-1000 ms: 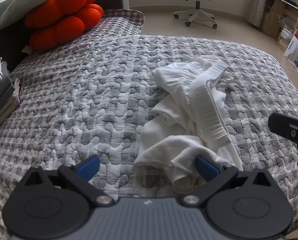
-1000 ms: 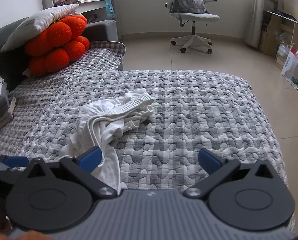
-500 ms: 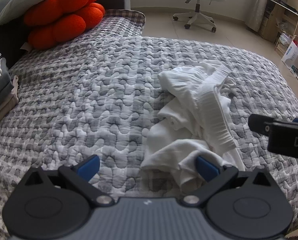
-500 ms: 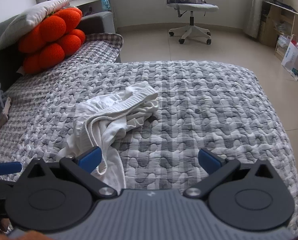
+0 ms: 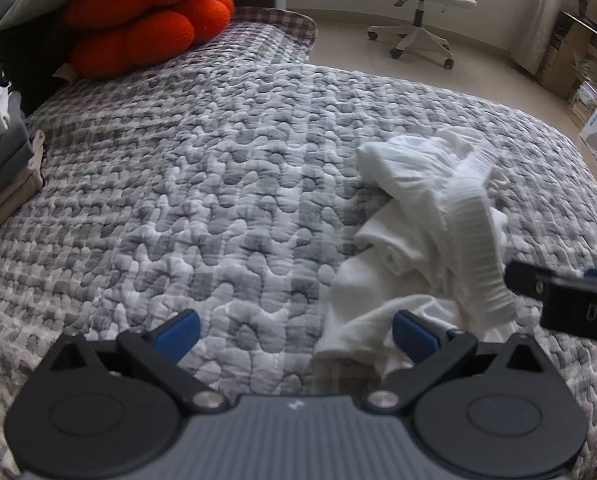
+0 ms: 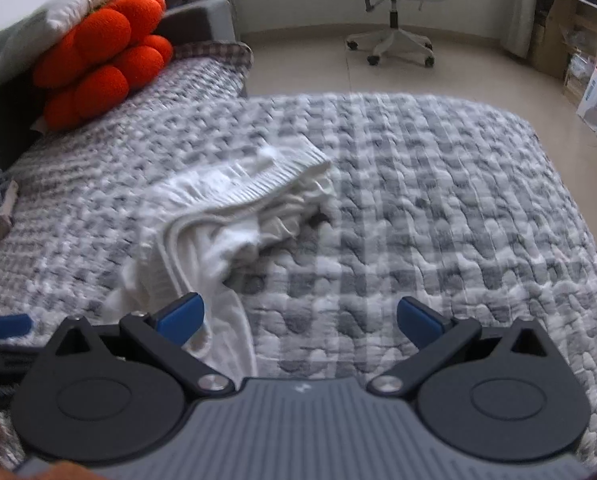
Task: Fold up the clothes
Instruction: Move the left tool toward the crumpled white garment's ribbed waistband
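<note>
- On the grey quilt (image 5: 226, 208), right of the orange cushion (image 5: 146, 24): crumpled white garment (image 5: 430, 232), unfolded, ribbed waistband (image 5: 474, 224) running lengthwise away from the cameras.
- Left gripper (image 5: 294, 330): spread wide, empty, garment ahead-right, at its right finger.
- Right gripper (image 6: 298, 318): spread wide, empty, garment ahead-left, at its left finger; equally near.
- Writing: "DA" on right gripper's side; rest cut off.
</note>
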